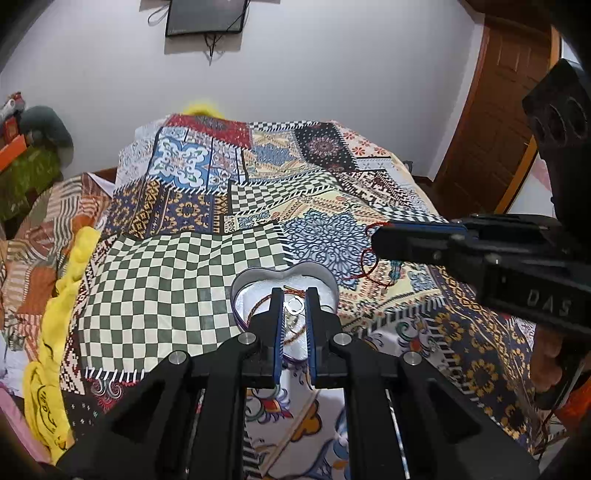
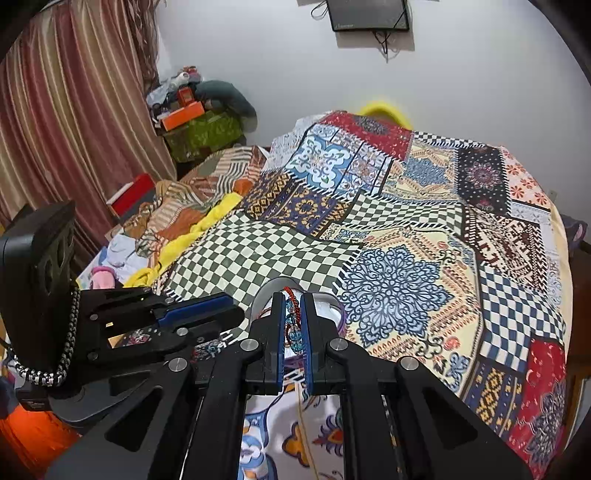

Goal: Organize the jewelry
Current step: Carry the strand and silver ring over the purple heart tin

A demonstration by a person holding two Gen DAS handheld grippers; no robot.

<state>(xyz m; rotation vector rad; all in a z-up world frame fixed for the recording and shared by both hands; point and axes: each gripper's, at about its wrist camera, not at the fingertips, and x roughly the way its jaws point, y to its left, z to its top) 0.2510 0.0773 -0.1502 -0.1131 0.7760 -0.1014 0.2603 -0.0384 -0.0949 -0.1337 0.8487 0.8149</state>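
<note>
Right gripper (image 2: 292, 325) is clenched on a red cord bracelet (image 2: 291, 314) strung with blue-green beads; its lower run is hidden between the blue pads, and in the left wrist view the cord (image 1: 369, 264) loops down from that gripper's tip with its clasp end too small to make out. Just beyond and below the fingertips sits a heart-shaped tin (image 2: 332, 308), mostly covered by the gripper, only its rim and a strip of white lining showing. Left gripper (image 1: 294, 314) hovers over the same tin (image 1: 251, 280) with its jaws narrowly parted, grasping nothing; a small silver ring-like piece (image 1: 294, 305) and a brown cord (image 1: 258, 306) lie inside, partly masked by the fingers. Raised letters on the right gripper's body read "DAS", the rest cut off. Farther out spreads the patchwork bedspread (image 1: 177, 273) on the bed. On the wall beyond hangs a dark screen (image 2: 369, 14), cropped at the top, its small lettering unreadable.
</note>
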